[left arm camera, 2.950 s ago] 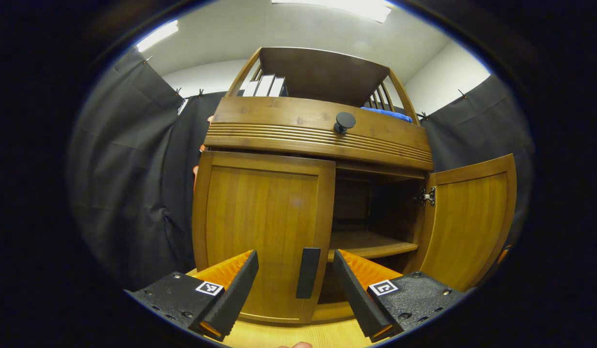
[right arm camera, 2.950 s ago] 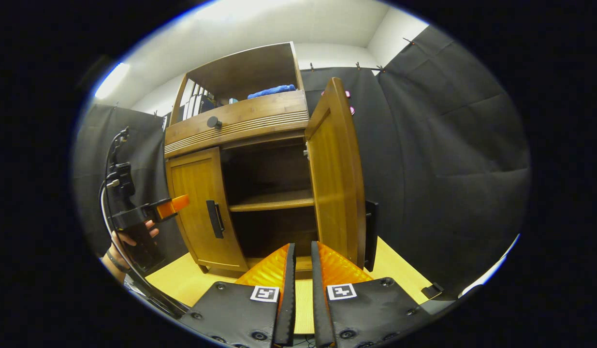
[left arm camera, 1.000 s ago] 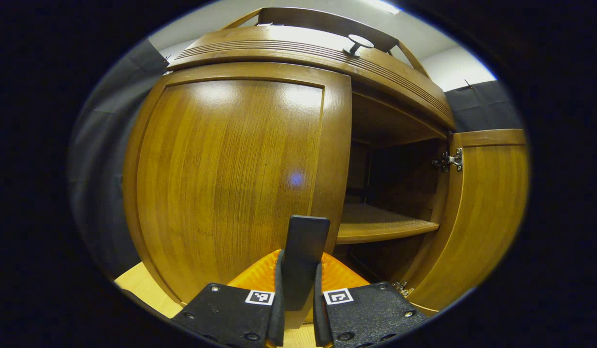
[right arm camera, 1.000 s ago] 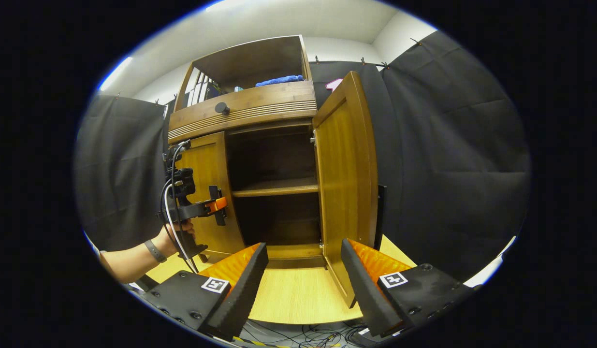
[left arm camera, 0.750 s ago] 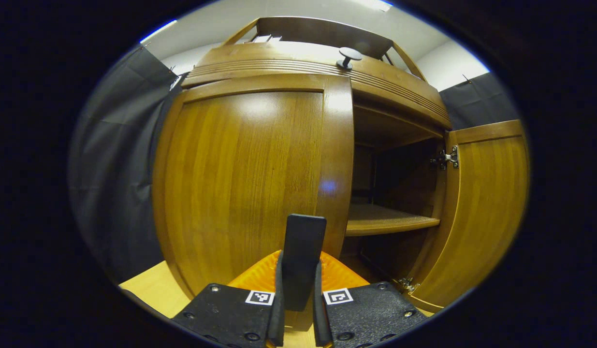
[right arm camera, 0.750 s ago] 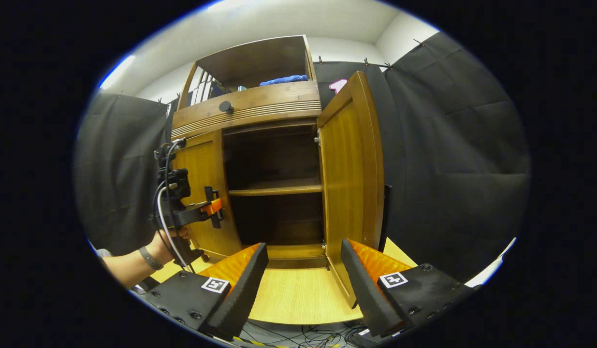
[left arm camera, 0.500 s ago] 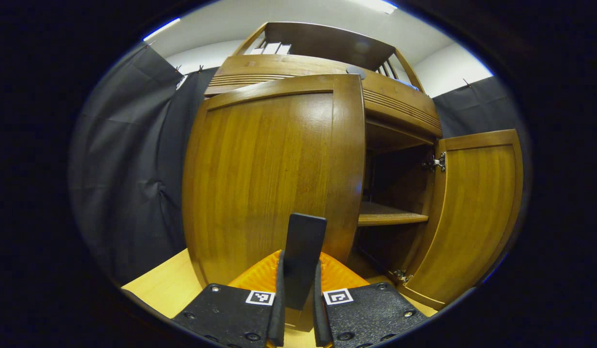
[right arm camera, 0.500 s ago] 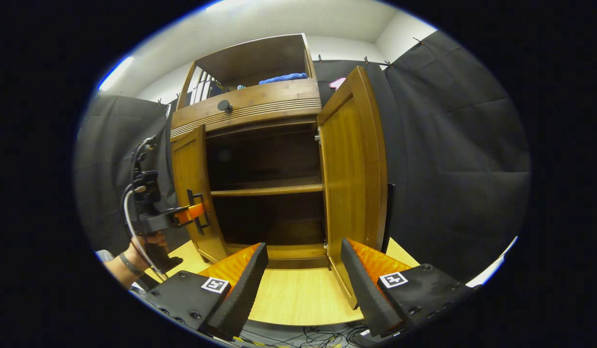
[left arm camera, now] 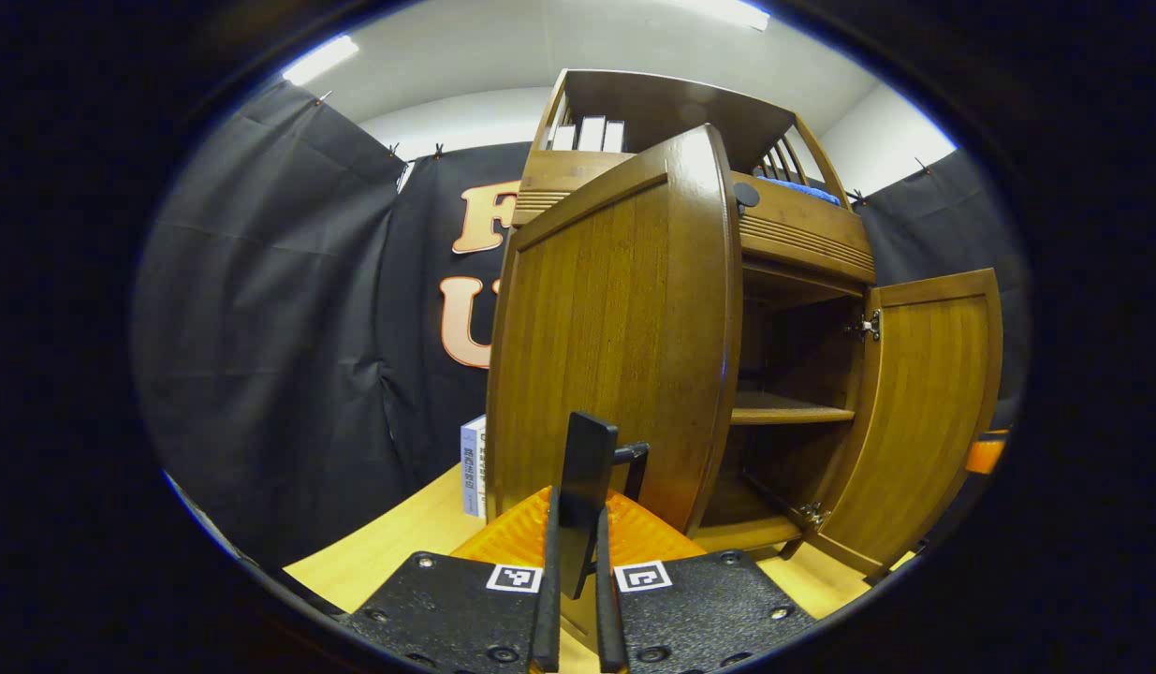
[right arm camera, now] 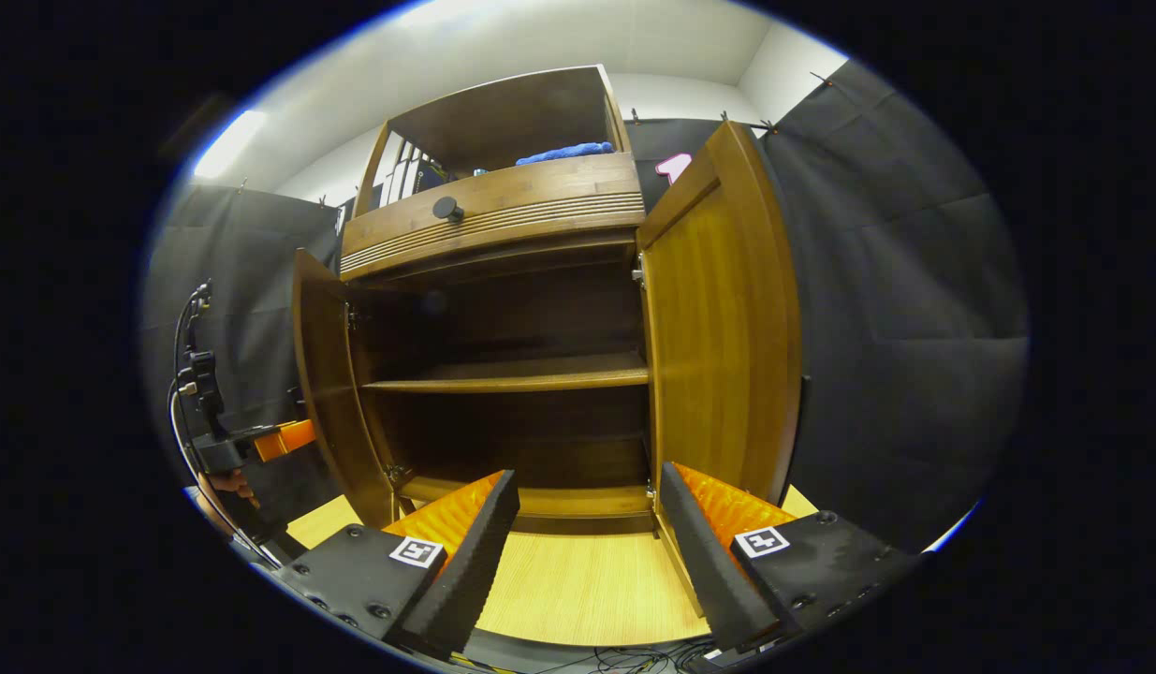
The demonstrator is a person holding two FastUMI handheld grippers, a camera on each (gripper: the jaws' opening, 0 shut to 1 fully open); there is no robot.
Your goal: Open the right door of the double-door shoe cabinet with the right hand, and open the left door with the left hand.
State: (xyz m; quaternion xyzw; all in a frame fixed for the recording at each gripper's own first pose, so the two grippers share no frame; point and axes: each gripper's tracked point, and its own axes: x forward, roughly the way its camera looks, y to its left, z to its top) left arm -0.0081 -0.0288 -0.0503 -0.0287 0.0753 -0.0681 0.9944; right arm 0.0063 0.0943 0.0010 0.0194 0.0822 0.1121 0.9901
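Both shoe cabinet [right arm camera: 503, 374] doors swung wide

The left gripper [left arm camera: 573, 599] is clenched on the left door's [left arm camera: 615, 337] black handle [left arm camera: 587, 496]; the right gripper [right arm camera: 587, 534], spread and empty, hangs before the cabinet beside the right door [right arm camera: 718, 328]. Pulling further could strain the hinge.

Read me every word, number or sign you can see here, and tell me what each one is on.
White book standing beside the cabinet: dark print on its side, too small to read.
Square markers on the left claw, shut on the door handle: black-and-white patterns, no words.
Square markers on the right claw: patterns, no words.
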